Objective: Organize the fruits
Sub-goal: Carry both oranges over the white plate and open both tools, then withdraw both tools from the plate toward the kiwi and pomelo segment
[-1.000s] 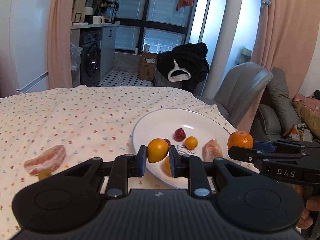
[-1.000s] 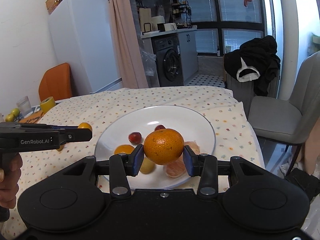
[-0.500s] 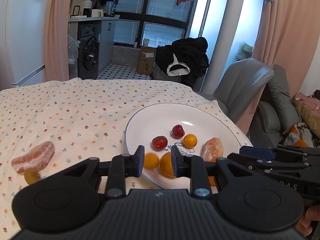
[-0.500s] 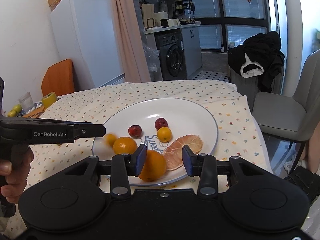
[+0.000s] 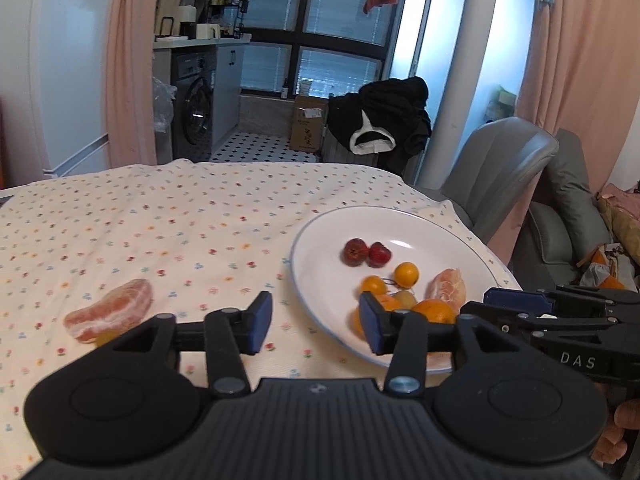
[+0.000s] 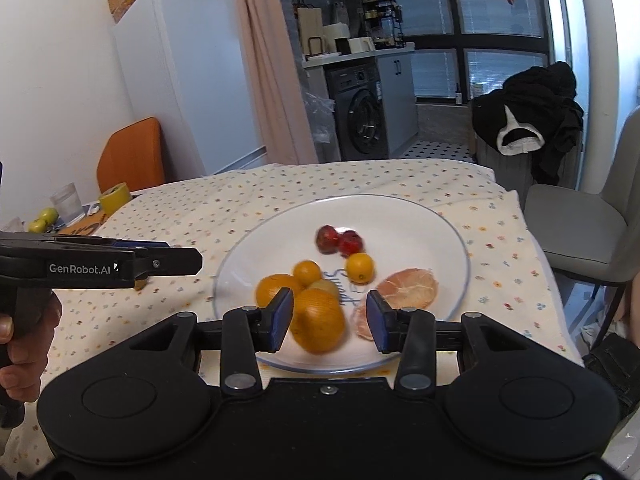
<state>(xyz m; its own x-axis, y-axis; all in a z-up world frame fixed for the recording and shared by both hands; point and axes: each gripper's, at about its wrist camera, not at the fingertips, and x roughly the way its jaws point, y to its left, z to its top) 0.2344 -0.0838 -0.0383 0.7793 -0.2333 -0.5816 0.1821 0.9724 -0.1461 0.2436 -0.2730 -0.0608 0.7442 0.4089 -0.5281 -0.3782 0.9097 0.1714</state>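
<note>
Left gripper [image 5: 311, 326]: jaws spread wide, nothing between; poised above the worktop just left of the plate rim.
Right gripper [image 6: 330, 322]: jaws parted, released; large orange [image 6: 318, 319] in the gap but apparently untouched by either pad, blurred, so probably rolling.
Plate [image 6: 448, 236]: white, on the right part of the worktop, near its right edge.
Plate contents: two red fruits [image 6: 339, 240] touching at the far side; small orange fruit [image 6: 360, 267] and another [image 6: 307, 273] mid-plate; second large orange [image 6: 276, 289] at near left; greenish fruit [image 6: 325, 287] tucked among them; peeled citrus segment [image 6: 408, 287] at right; another peeled piece [image 6: 362, 322] at the near rim.
Off plate: peeled segment [image 5: 110, 314] on the flowered cloth [image 5: 180, 220], well left of the plate; small yellowish fruit [image 5: 105, 336] partly hidden just beside it.
Stage, judged: most fruit gathered; two pieces left on the cloth.
Risk 1: loose orange close to the near rim; could roll over the low lip and off the worktop.
Risk 2: rolling orange could knock the crowded small fruits out of place.
Risk 3: peeled segment soft; hard clenching would likely crush or tear it.
Risk 4: small fruit tucked against the segment; grab at one could nudge the other.
Risk 5: cloth loose and rumpled; could snag under low pads.
</note>
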